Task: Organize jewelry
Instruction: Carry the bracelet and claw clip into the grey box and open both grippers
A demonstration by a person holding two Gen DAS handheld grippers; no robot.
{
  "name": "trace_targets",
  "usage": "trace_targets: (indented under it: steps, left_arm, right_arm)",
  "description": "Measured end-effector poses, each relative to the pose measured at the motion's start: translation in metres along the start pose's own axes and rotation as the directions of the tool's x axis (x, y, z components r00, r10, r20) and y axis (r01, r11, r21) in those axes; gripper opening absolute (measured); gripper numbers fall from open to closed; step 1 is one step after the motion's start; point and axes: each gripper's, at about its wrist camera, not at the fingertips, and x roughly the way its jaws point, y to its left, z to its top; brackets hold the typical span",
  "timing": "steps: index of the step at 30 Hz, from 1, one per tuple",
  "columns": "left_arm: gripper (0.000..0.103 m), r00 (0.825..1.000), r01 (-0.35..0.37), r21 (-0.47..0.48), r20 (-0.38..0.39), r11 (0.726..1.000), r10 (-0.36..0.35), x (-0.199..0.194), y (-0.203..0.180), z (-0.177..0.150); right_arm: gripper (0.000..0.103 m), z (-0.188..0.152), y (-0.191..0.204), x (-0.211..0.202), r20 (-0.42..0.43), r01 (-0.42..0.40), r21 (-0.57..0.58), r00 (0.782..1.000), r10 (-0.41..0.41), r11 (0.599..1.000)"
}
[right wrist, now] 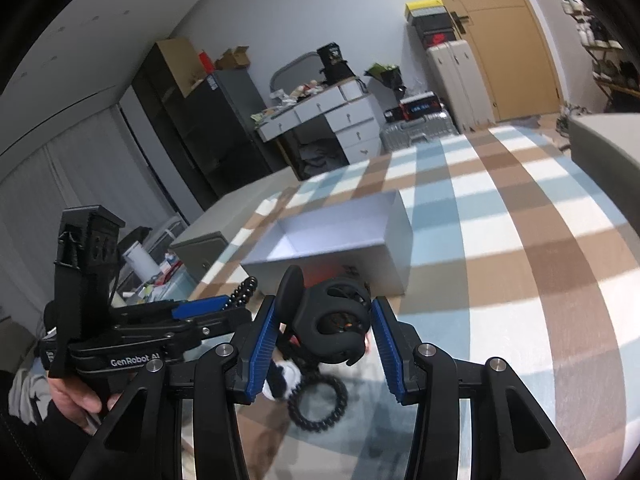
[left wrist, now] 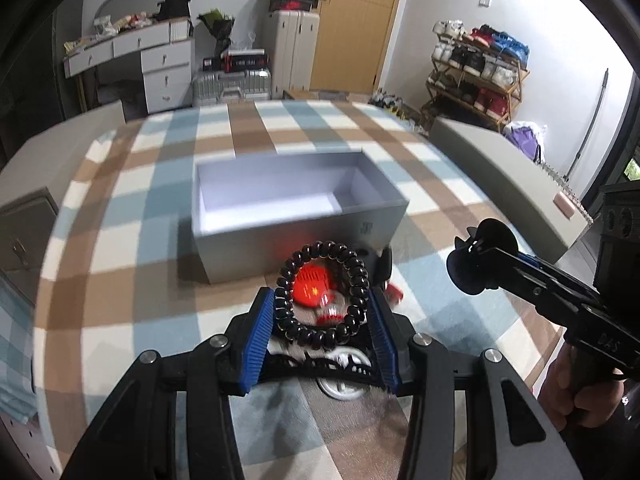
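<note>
While the grey box on the checked bed holds nothing visible, left claw grips a black bead bracelet, right claw a black clip; spiral tie, red pieces unsorted.

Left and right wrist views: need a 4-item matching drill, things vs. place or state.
Things:
1. black bead bracelet
2. black clip
3. grey box
4. black coil hair tie

Places or states:
A. lying on the checked cloth, ungripped
B. between the left gripper's jaws
C. open, nothing seen inside
D. between the right gripper's jaws

Pairs: 1-B, 2-D, 3-C, 4-A
</note>
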Motion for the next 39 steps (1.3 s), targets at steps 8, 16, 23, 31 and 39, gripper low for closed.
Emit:
trace_targets:
  steps: [8, 16, 23, 31, 39]
  left_arm:
    - [0.041, 0.999, -0.007, 0.024, 0.046, 1.000, 0.006, 0.006, 0.014, 0.033]
    - [0.041, 0.999, 0.012, 0.020, 0.049, 1.000, -0.012, 0.023, 0.028, 0.053]
    - [0.041, 1.000, 0.025, 0.016, 0.000, 1.000, -0.025, 0.049, 0.037, 0.061]
    - [0.041, 0.997, 0.051, -0.002, -0.053, 0.999, -0.051, 0.068, 0.044, 0.064]
    - [0.041, 0.993, 0.084, -0.016, -0.080, 0.996, -0.085, 0.076, 0.045, 0.065]
  right_arm:
    - [0.046, 0.046, 0.003, 0.018, 0.018, -0.049, -0.027, 0.999, 0.049, 0.998]
    - [0.046, 0.078, 0.001, 0.063, -0.021, -0.071, -0.053, 0.997, 0.070, 0.996]
    - [0.046, 0.083, -0.006, 0.102, -0.092, -0.069, -0.057, 0.994, 0.064, 0.996]
    - [0.046, 0.080, -0.021, 0.129, -0.161, -0.033, -0.051, 0.987, 0.024, 0.998]
    - [0.047, 0.078, -0.025, 0.139, -0.190, -0.034, -0.049, 0.982, 0.024, 0.998]
